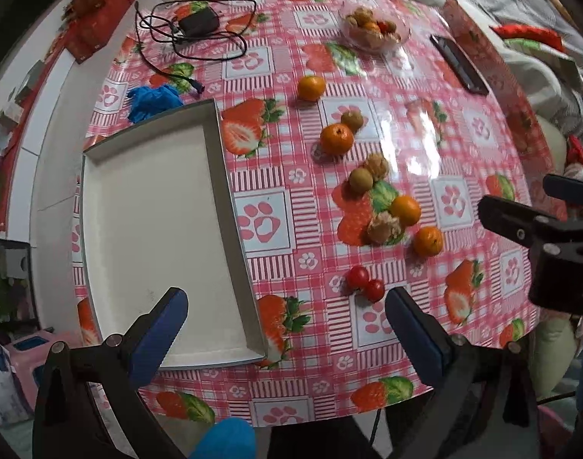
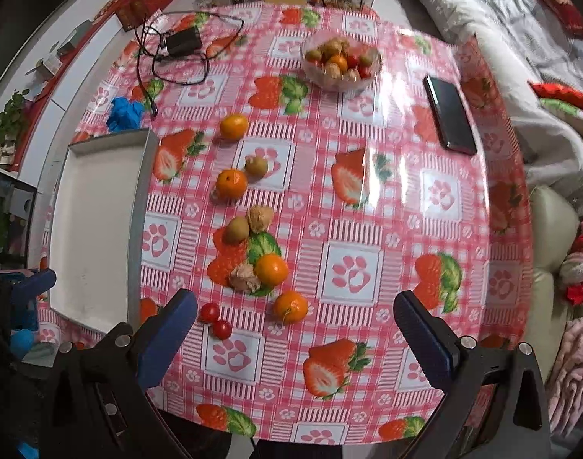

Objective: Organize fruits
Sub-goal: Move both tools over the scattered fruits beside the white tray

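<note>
Several fruits lie loose on the table: oranges (image 1: 336,138) (image 2: 290,306), kiwis (image 1: 360,179) (image 2: 236,230), walnuts (image 1: 383,227) (image 2: 259,217) and two cherry tomatoes (image 1: 365,283) (image 2: 215,319). An empty white tray (image 1: 146,229) (image 2: 94,225) sits at the left. A clear bowl (image 1: 373,26) (image 2: 341,62) of mixed fruit stands at the back. My left gripper (image 1: 285,329) is open and empty above the tray's near right corner. My right gripper (image 2: 295,338) is open and empty above the table's near edge, close to the tomatoes and the nearest orange.
A black phone (image 2: 449,114) (image 1: 458,63) lies at the right. A black charger with tangled cable (image 1: 197,23) (image 2: 180,44) and a crumpled blue glove (image 1: 153,101) (image 2: 124,114) lie at the back left. The right gripper (image 1: 547,229) shows at the left wrist view's right edge.
</note>
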The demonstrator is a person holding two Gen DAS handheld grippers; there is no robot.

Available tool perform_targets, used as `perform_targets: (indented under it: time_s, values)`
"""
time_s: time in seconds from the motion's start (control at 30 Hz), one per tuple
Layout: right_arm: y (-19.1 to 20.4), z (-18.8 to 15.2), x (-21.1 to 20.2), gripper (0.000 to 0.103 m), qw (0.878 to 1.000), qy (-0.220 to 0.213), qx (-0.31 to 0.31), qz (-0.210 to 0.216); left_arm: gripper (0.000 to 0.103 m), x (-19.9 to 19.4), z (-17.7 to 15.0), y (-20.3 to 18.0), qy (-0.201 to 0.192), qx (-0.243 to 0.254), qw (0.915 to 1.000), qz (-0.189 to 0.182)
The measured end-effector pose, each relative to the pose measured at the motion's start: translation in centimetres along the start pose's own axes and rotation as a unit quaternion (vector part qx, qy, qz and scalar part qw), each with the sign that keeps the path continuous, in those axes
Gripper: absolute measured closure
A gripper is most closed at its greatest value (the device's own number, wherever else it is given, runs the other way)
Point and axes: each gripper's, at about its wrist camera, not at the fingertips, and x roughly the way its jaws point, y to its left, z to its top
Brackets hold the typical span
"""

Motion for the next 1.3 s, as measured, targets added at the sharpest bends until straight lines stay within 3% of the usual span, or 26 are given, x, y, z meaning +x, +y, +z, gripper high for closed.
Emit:
perform_targets:
  time_s: [0.17,0.5,0.77,0.9,1.3]
  values:
    - [-2.1,-1.8,1.7,0.0,0.999,0.034,0.029,-0.004,0.0,1.4,-0.1,-0.3,0.02,0.003,0.9998,-0.005]
    - [-5.8,-3.6,3.6,0.0,0.995,0.059,0.077,-0.004,0.0,7.0,1.3,-3.1,0.051,0.024,0.9984,-0.002]
    - [-5.4,-4.9,6.8,0.0,0.993,0.095,0.068,0.006,0.0,11.4,1.6,-2.9,0.078,-0.009,0.9968,-0.011]
    - [-5.5,-4.9,7.7,0.0,0.993,0.099,0.065,0.008,0.0,12.1,1.1,-2.4,0.075,-0.005,0.9972,0.004]
    - [-3.6,-3.4,11.1,0.0,0.991,0.109,0.06,0.043,0.0,12.5,-0.1,-1.5,0.075,0.018,0.9969,-0.017]
